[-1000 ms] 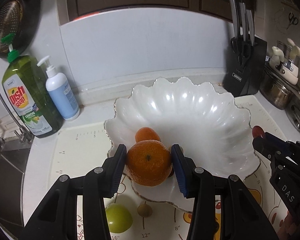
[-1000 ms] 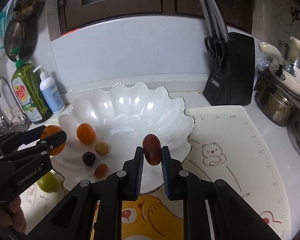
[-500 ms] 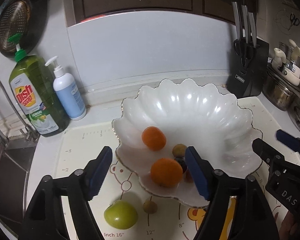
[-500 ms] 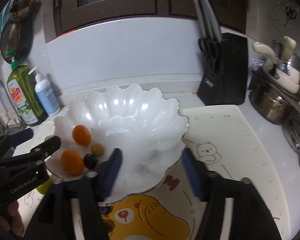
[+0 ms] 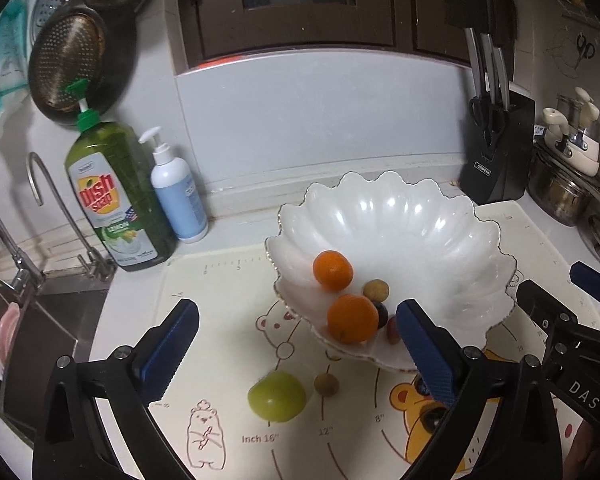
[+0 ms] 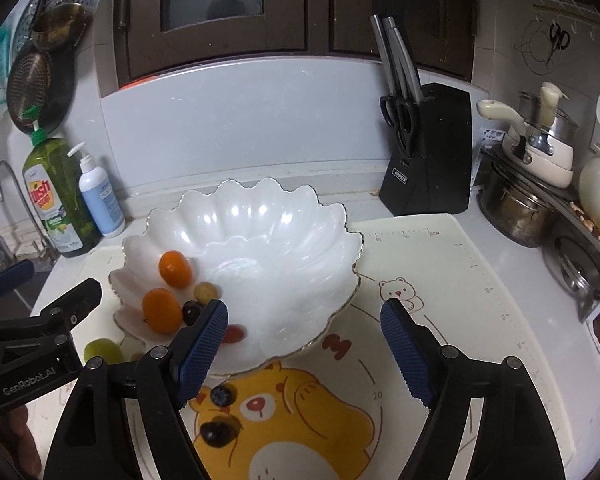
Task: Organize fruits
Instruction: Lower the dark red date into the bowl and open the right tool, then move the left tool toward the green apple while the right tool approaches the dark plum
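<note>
From my left wrist camera, the left gripper (image 5: pixel 296 332) is spread wide and holds nothing. Beyond it the white bowl (image 5: pixel 452 280) sits on the mat (image 5: pixel 204 280) on the worktop, with two oranges (image 5: pixel 352 319) inside near its front-left edge, a small tan fruit (image 5: pixel 376 290), a dark berry (image 5: pixel 381 314) and a reddish grape (image 5: pixel 392 328) beside them. Left outside on the mat, near the bowl's front, are a green fruit (image 5: pixel 277 396) and a small brown fruit (image 5: pixel 326 384).

From my right wrist camera, the right gripper (image 6: pixel 304 340) is also wide and empty, over the bowl's (image 6: pixel 300 216) near rim. The same fruits lie in the bowl's left part, with the red grape (image 6: pixel 234 333) nearest me. On the mat, just in front of the bowl, I see two dark berries (image 6: pixel 220 395), and the green fruit (image 6: pixel 103 351) shows at the left.

I judge the job a little past halfway: five pieces are in, and at least four are left to collect.
</note>
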